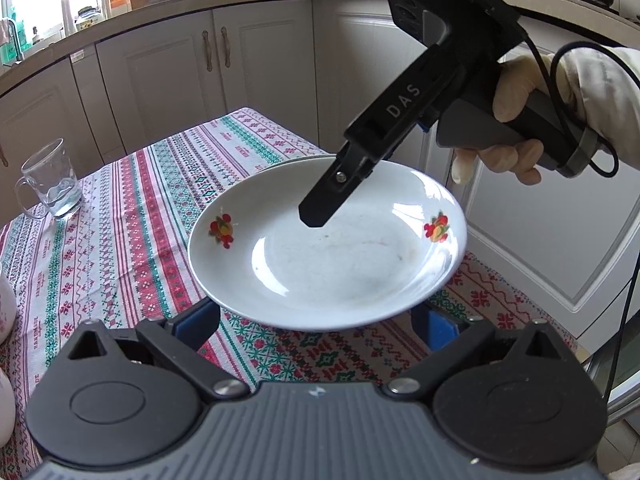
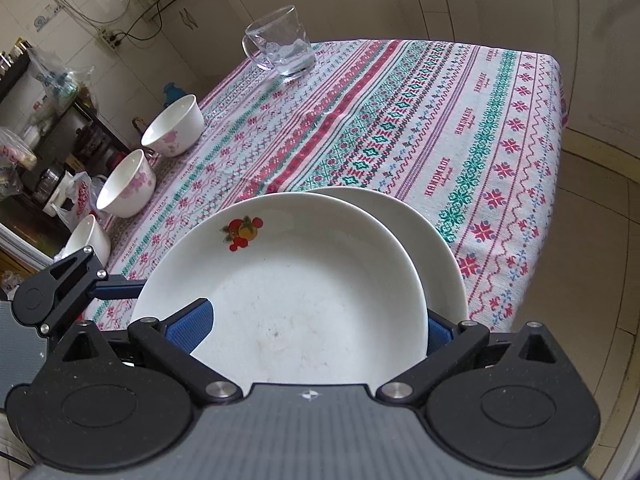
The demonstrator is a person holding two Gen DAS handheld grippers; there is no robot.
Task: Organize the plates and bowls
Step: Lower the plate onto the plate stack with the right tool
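Stacking: right gripper [image 2: 320, 328] clamped on white fruit-print ceramic plate [image 2: 288, 280]; lower level, centred over plain white plate [image 2: 440, 248]; left gripper [image 1: 316, 312] apart.

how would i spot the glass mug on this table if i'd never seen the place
Start at the table with the striped red, green and white patterned tablecloth. Look towards its far end, away from the white plates near the camera. There stands the glass mug, upright and alone: it is the only see-through item, with a side handle, unlike the white floral bowls lined along the table's left edge.
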